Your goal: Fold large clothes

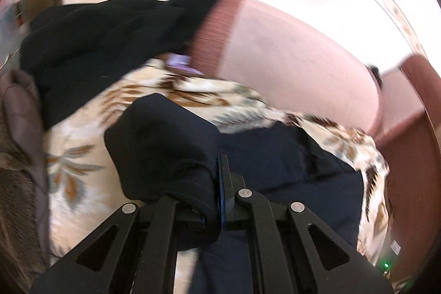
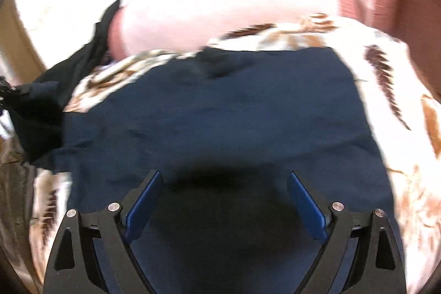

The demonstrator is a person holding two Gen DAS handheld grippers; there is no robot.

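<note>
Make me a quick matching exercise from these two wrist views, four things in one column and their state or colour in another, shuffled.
Things:
1. left hand-held gripper
2. right hand-held gripper
3. navy garment
4. bedspread

States:
A. cream with brown and grey leaf print
B. jaws wide apart, nothing between them
C. dark blue, spread mostly flat
D. jaws shut on a fold of navy cloth

Pairs: 1-D, 2-B, 3-C, 4-A
</note>
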